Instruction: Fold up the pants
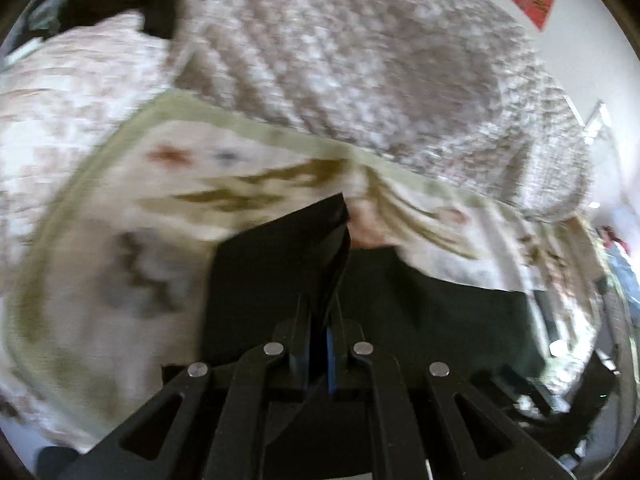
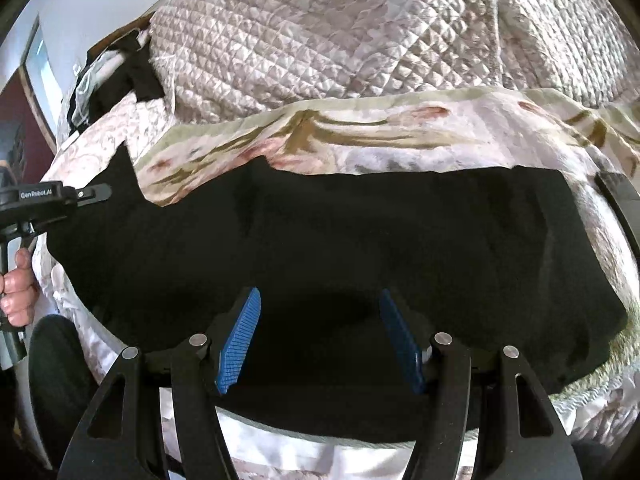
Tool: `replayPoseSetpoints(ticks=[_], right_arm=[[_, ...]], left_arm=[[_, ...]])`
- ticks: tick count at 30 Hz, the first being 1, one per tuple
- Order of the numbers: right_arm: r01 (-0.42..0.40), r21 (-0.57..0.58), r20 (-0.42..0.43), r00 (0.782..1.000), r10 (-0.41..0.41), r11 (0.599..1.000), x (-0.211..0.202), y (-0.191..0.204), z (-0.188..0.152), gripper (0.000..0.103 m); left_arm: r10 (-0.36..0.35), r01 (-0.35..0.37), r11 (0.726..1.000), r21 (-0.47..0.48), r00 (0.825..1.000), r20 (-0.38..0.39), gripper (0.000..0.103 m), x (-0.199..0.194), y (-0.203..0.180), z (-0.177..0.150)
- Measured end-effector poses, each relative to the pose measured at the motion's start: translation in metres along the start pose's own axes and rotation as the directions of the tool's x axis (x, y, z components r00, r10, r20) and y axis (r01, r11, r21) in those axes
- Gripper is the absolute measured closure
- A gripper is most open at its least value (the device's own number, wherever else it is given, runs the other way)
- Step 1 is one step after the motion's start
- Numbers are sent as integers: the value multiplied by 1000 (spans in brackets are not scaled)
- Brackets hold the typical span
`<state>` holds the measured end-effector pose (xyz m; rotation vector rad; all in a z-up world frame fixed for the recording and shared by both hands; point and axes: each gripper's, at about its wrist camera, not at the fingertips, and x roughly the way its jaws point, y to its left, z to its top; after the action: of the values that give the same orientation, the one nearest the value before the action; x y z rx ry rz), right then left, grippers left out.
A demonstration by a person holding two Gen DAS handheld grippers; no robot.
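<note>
Left claw [image 1: 320, 320] clamped on lifted edge of black fabric pants [image 2: 340, 248] spread across floral quilted bed [image 2: 360, 40], right claw [image 2: 320, 340] wide, empty: best carried over squarely, edges matched.

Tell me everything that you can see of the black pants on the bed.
The black pants are dark, soft, matte cloth, spread wide across a floral bedspread that lies on a quilted cover. Their far edge is uneven. At one end the left gripper is shut on a fold of the cloth, which rises from the bed there. The right gripper is open above the near edge and holds nothing.
</note>
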<state>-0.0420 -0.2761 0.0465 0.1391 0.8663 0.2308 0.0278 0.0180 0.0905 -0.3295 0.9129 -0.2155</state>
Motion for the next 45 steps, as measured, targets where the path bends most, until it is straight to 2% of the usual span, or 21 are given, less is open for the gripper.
replayPoseSetpoints(ticks=[4,10,16,21,24,26,28,29,32,34,36,42,45], right_arm=[[6,24,9,1000,-6,1000,-7,-11,-3,41],[21,37,10,1000,-21,999,-13,-19,-5,41],[25,36,3,1000,-26,999,-11,-21,-5,41],[27,37,-2,1000,-27,999,-12,-20,-4,41],[24,35,4,1000,-24,999,-13,-20,-4,41],[10,35,8,1000,-10,999,-13,-18,-2,41],[-13,31,13,1000,13,999,-14,-13,1,41],[-32,31,12,999,32,999,-12,-11,2,41],[-103,46,-9,995,104,994,-4,-4,7,41],[-156,54,-25,987,157,986,5,1,11,41],[-201,62,-49,978,205,978,20,6,15,41],[-247,82,-82,964,253,966,56,12,31,42],[-284,104,-112,949,295,953,72,15,37,49]], left_arm=[[-85,86,996,19,995,-57,96,29,-36,-5],[-184,187,982,8,971,-155,96,69,-71,-27],[-195,204,979,23,957,-217,96,91,-83,-39],[-207,225,973,57,951,-229,95,90,-88,-45],[-274,291,955,58,939,-207,86,73,-90,-41],[-298,313,947,75,941,-161,73,54,-87,-37],[-291,301,950,82,950,-112,72,40,-80,-31],[-266,273,958,87,960,-85,72,34,-73,-29],[-164,166,983,80,986,-34,72,25,-46,-25],[-85,87,994,74,996,-28,72,25,-29,-26],[-48,50,997,59,998,-34,72,26,-13,-29],[-9,11,999,42,999,-43,72,27,11,-45],[-11,13,999,44,999,-42,72,27,13,-49]])
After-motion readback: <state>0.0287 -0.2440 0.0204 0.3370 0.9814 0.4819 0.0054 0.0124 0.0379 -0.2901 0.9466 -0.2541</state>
